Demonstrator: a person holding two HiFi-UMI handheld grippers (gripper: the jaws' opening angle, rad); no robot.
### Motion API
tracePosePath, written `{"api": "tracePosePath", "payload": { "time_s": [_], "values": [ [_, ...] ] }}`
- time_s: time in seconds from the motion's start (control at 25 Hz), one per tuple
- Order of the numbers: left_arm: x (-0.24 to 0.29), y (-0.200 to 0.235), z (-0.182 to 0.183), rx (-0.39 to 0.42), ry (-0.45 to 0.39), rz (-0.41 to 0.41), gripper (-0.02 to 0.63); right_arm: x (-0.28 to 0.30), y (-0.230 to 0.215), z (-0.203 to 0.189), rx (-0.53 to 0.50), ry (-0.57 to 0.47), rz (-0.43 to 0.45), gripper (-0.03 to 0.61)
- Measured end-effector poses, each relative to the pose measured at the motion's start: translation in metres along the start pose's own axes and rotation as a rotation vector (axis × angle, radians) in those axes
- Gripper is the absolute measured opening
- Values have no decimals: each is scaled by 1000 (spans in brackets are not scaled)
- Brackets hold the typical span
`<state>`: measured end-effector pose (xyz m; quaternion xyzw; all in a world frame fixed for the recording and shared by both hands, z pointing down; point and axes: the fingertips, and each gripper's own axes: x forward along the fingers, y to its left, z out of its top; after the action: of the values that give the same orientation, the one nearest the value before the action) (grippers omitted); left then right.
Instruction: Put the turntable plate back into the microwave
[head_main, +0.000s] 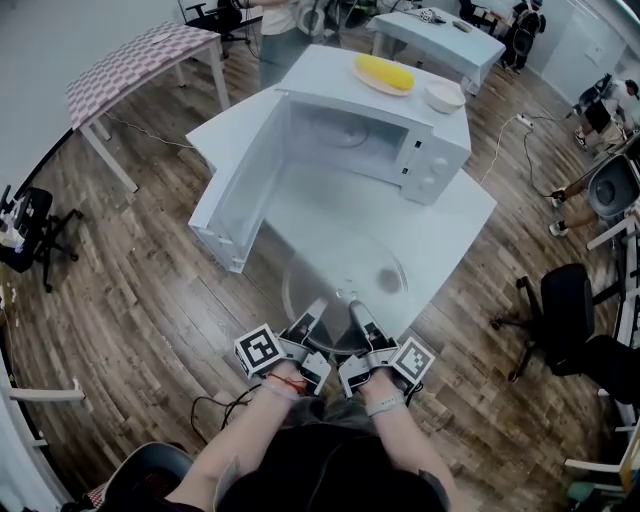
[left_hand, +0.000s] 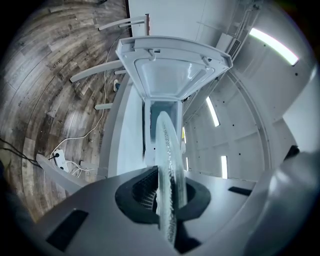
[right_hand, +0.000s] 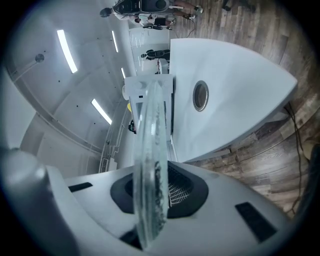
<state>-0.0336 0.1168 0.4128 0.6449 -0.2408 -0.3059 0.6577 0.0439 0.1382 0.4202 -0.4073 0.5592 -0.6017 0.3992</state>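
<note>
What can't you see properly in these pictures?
- Microwave floor: head view, hazy and small; a roller ring cannot be made out.
- Yellow food on top: head view, too small to name.
- Turntable plate face: both gripper views show only its edge.
- Control dials: head view, too small to read.

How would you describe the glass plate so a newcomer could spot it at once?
Find the white table with the open microwave. In front of its door, at the table's near corner, the left claw and right claw hold a round plate. Unlike the white bowl atop the microwave, it is clear glass.
</note>
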Motion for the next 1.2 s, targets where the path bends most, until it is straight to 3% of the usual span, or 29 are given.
{"api": "tracePosePath", "payload": {
  "time_s": [0.28, 0.44, 0.6, 0.76, 1.2],
  "values": [
    [3, 8, 1, -22, -6, 11, 31, 3, -6, 3, 5, 3, -18, 52],
    [7, 21, 4, 5, -7, 63, 31, 8, -8, 10, 12, 11, -26, 54],
    [25, 11, 6, -18, -28, 17, 31, 18, -4, 22, 12, 26, -22, 53],
    [39, 14, 14, 1, -51, 43, 31, 33, 0, 35, 6, 54, -27, 52],
    [81, 1, 23, -27, -140, 0, 31, 65, 12, 68, -4, 135, -32, 54]
  ]
}}
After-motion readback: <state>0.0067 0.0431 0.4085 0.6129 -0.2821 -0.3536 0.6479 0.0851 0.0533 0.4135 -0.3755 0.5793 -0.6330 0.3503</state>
